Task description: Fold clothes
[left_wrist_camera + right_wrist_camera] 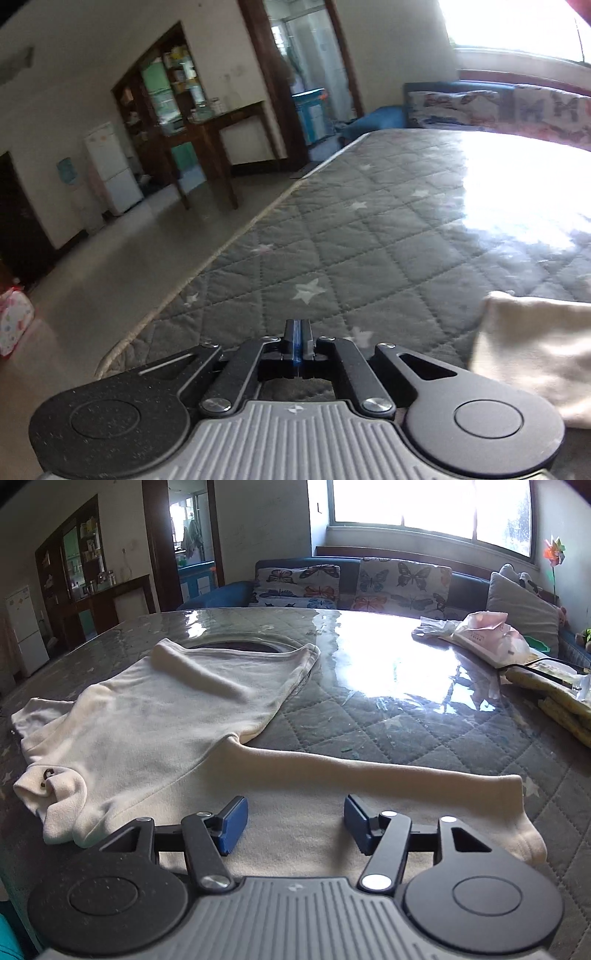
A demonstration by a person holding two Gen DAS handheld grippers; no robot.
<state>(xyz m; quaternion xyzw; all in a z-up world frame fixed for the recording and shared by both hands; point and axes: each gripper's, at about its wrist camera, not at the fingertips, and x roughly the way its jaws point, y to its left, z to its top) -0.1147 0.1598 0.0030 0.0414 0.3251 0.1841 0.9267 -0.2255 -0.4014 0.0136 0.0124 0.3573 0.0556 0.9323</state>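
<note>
A cream long-sleeved top [159, 716] lies spread on the quilted grey table cover [406, 731]. One sleeve [388, 775] stretches out to the right, its cuff near the table's right side. My right gripper [295, 823] is open, its blue pads just above the sleeve's near part, holding nothing. My left gripper [298, 343] is shut with nothing between its pads, above the grey cover [369, 221] near its left edge. A corner of the cream top [535, 350] shows to its right, apart from it.
A pink-white plastic bag [487, 635] and yellow folded cloth [561, 705] lie at the table's right. A sofa with butterfly cushions [402, 583] stands behind. The table's left edge [221, 251] drops to the floor; a wooden desk [214, 147] and fridge [110, 166] stand beyond.
</note>
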